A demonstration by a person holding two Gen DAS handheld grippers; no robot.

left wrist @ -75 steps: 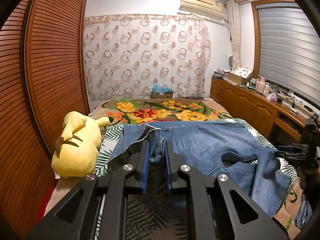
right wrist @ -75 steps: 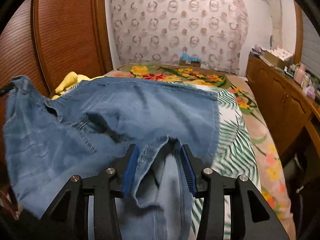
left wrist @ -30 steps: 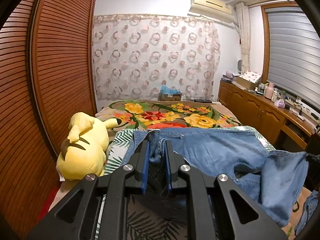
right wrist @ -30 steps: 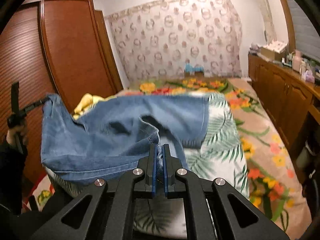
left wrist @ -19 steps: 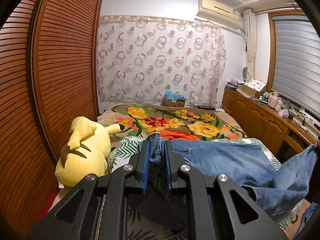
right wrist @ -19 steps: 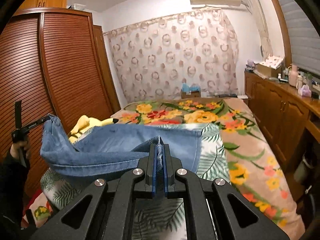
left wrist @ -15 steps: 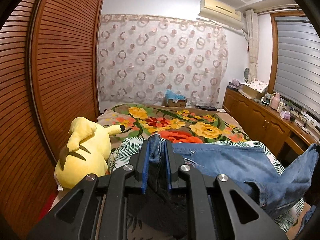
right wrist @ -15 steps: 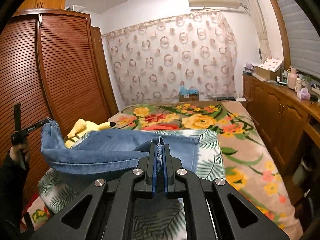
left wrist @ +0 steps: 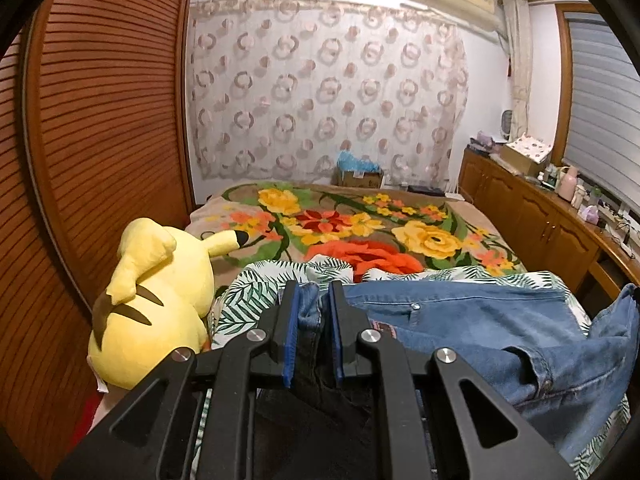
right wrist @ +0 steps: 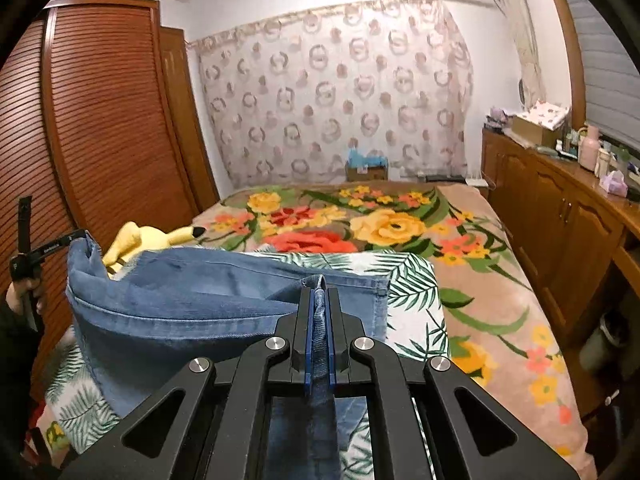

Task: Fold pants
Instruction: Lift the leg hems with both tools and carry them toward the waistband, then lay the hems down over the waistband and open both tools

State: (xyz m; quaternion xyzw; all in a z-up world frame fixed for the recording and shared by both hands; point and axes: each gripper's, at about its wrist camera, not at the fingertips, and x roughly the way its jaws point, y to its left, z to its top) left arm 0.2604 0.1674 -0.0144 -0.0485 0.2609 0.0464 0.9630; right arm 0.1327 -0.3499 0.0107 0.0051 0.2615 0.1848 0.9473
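Observation:
Blue denim pants (left wrist: 472, 320) hang lifted between my two grippers above a bed. My left gripper (left wrist: 311, 304) is shut on a bunched edge of the pants. My right gripper (right wrist: 319, 300) is shut on another edge of the pants (right wrist: 192, 300). In the right wrist view the left gripper (right wrist: 76, 236) shows at the far left, holding up a corner of the denim. The far part of the pants rests on a leaf-print sheet (right wrist: 416, 284).
A yellow plush toy (left wrist: 156, 296) lies at the bed's left side, next to wooden louvred doors (left wrist: 100, 120). A floral blanket (right wrist: 360, 224) covers the far bed. A wooden cabinet (right wrist: 560, 216) with clutter runs along the right.
Both grippers have risen and pulled back with the pants. The right gripper, open 2.5 s ago, has shut on the denim. The pants have drawn taut and lower in view.

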